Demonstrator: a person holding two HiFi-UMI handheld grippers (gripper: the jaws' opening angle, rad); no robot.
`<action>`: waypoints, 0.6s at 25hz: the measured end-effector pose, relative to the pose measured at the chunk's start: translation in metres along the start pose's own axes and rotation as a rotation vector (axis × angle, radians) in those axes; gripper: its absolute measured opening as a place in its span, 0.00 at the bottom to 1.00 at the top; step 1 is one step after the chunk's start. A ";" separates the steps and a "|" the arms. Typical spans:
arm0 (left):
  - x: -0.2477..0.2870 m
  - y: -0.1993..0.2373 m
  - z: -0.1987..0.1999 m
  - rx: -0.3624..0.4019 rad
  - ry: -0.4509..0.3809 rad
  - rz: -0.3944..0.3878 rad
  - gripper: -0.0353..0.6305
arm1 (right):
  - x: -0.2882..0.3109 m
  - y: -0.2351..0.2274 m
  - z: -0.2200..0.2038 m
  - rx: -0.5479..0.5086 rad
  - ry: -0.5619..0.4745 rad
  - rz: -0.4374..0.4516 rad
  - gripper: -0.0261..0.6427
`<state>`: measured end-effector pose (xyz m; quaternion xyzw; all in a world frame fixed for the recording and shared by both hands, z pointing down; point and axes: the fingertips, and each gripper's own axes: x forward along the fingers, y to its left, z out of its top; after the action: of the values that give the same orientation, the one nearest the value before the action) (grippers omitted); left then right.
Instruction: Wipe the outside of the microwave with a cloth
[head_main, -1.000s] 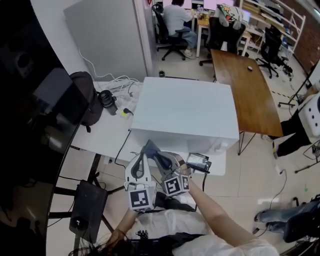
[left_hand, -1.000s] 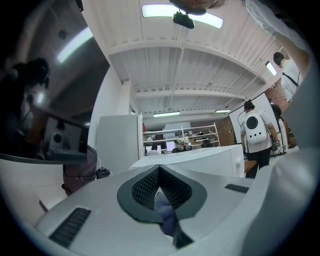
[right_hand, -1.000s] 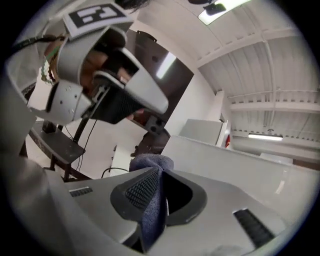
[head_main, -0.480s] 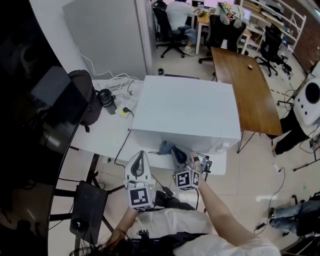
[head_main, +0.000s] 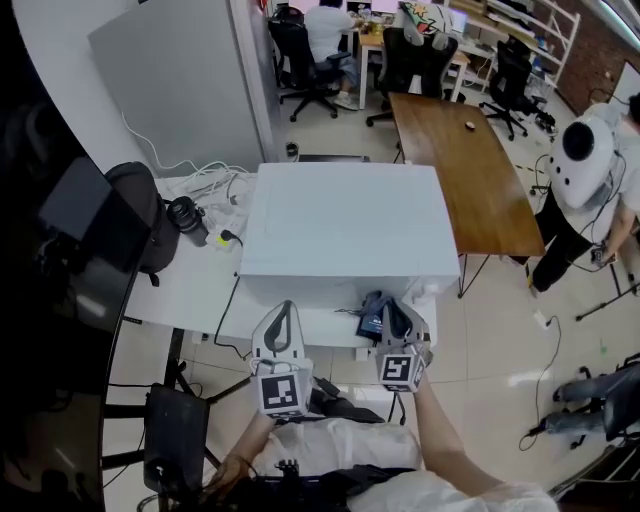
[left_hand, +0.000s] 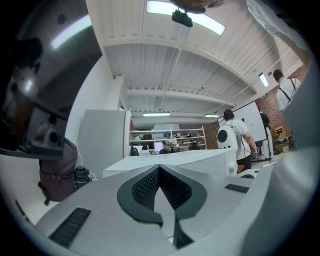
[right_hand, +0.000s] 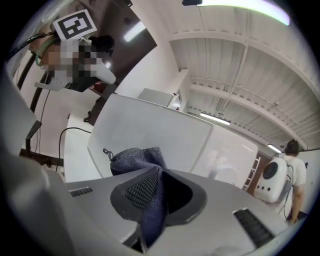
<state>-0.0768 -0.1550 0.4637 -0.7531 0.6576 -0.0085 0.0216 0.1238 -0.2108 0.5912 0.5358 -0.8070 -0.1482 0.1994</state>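
The white microwave (head_main: 345, 220) stands on a white table (head_main: 190, 290). My right gripper (head_main: 392, 306) is at its front face near the right corner, shut on a dark blue cloth (head_main: 373, 302). In the right gripper view the cloth (right_hand: 135, 160) bunches out past the gripper (right_hand: 160, 174) against the microwave's white wall (right_hand: 165, 137). My left gripper (head_main: 282, 310) hangs before the front's left half, shut and empty. In the left gripper view its pads (left_hand: 172, 187) meet at the tips, with the microwave (left_hand: 190, 159) just beyond.
A black backpack (head_main: 140, 215), a black canister (head_main: 187, 218) and white cables (head_main: 215, 180) lie on the table left of the microwave. A grey partition (head_main: 170, 80) stands behind. A wooden table (head_main: 460, 170) and a person (head_main: 580, 170) are to the right.
My right gripper has carried the cloth to the right along the microwave's front, from beside the left gripper toward the right corner. The left gripper has shifted only slightly.
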 end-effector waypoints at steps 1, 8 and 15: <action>0.002 -0.002 0.001 -0.001 0.001 -0.010 0.06 | -0.003 -0.007 -0.002 0.032 0.009 -0.026 0.12; 0.012 -0.008 0.004 0.011 -0.007 -0.049 0.06 | -0.028 -0.010 0.083 0.029 -0.218 -0.016 0.12; 0.010 0.005 0.003 -0.008 -0.004 -0.035 0.06 | -0.006 -0.041 0.176 0.233 -0.235 0.008 0.12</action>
<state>-0.0806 -0.1658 0.4607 -0.7645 0.6443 -0.0047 0.0200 0.0744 -0.2161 0.4170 0.5310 -0.8386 -0.1145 0.0406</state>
